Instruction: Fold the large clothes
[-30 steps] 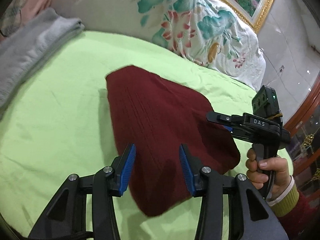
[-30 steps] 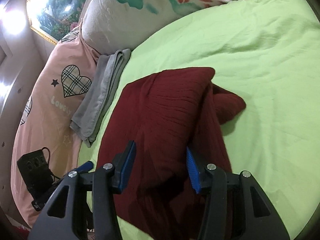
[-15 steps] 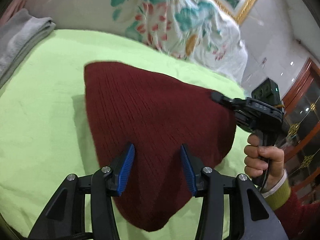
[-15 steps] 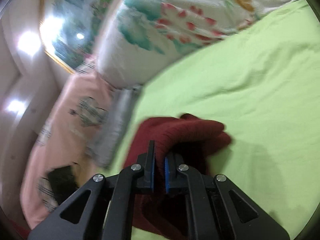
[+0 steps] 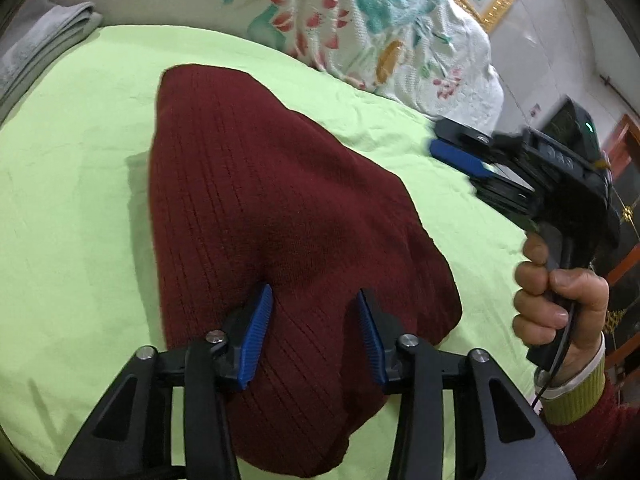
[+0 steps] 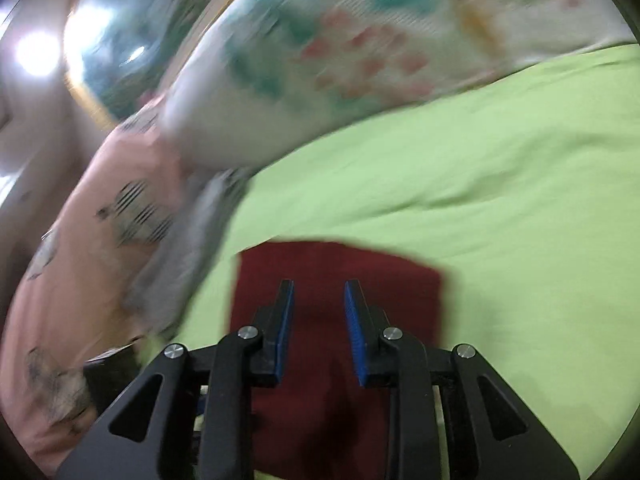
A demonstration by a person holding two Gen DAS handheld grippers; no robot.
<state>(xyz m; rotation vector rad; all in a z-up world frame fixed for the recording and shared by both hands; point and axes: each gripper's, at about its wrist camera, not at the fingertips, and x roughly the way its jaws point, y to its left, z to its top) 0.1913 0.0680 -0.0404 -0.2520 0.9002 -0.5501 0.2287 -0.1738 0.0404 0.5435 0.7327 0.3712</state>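
Observation:
A dark red knitted sweater [image 5: 272, 216] lies folded on the light green bed sheet [image 5: 72, 184]. My left gripper [image 5: 314, 312] is open, its blue-padded fingers low over the sweater's near end, holding nothing. My right gripper [image 5: 460, 148] shows in the left wrist view, held by a hand above the sheet to the right of the sweater. In the blurred right wrist view the right gripper [image 6: 319, 300] is open and empty above the sweater [image 6: 336, 276].
A white floral quilt [image 5: 360, 20] lies along the far side of the bed. A folded grey cloth [image 5: 44, 44] sits at the far left. A pink pillow with plaid hearts [image 6: 100, 248] is at the left. Wooden furniture [image 5: 624, 240] stands at the right.
My right gripper let go of the sweater's folded edge, opened, and pulled away to the right. The sweater now lies folded flat. My left gripper stayed open over its near end.

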